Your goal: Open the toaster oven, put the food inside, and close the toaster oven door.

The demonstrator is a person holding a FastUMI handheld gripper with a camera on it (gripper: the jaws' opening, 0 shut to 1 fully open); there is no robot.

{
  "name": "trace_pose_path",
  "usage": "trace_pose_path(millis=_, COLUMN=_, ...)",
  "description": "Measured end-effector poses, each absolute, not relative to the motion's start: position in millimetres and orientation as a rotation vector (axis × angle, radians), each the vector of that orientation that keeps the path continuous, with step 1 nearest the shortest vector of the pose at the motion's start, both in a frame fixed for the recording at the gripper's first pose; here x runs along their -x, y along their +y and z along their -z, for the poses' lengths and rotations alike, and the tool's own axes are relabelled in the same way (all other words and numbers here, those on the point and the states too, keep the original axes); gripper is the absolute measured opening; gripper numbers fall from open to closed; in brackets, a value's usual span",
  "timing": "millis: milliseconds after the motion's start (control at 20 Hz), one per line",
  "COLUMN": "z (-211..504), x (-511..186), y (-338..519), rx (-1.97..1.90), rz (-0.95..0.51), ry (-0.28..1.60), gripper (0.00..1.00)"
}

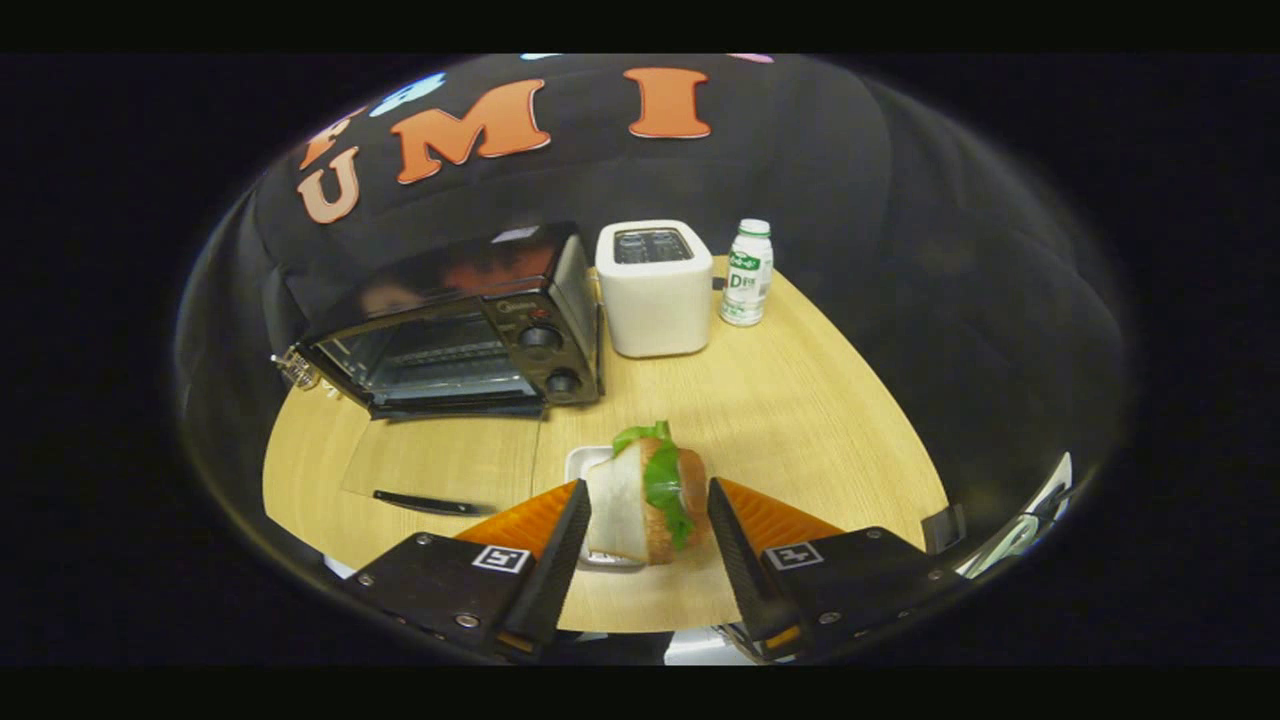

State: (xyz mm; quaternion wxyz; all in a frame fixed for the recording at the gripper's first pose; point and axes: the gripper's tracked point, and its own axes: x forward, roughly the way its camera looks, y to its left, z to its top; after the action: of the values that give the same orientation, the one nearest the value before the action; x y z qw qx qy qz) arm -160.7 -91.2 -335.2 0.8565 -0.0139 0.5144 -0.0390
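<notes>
Both fingers of the gripper press on the sandwich, one on the white bread side, the other on the crust side, with green lettuce showing along the top and middle. Under the sandwich sits a small white plate, near the desk's near edge. Beyond the fingers, toward the far left corner, the oven stands with its glass door folded down flat onto the desk, handle toward the camera, rack visible inside. Just beside the oven, at the far edge, stands a white toaster, and next to that a small white bottle with a green label.
</notes>
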Motion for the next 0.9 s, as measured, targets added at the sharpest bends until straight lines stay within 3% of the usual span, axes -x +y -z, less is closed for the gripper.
trace_pose_path(millis=450, z=376.2, x=165.4, y=-90.6, rx=-0.047, rz=0.007, ry=1.202, gripper=0.71)
trace_pose_path(millis=600, z=383.8, x=163.2, y=-87.2, rx=-0.153, rz=-0.007, ry=1.231, gripper=0.54)
trace_pose_path(millis=750, z=385.4, x=163.3, y=-79.3, rx=-0.323, rz=-0.008, ry=1.272, gripper=0.49)
trace_pose_path(millis=900, z=383.0, x=158.7, y=-83.6, rx=-0.324, rz=0.007, ry=1.236, gripper=0.35)
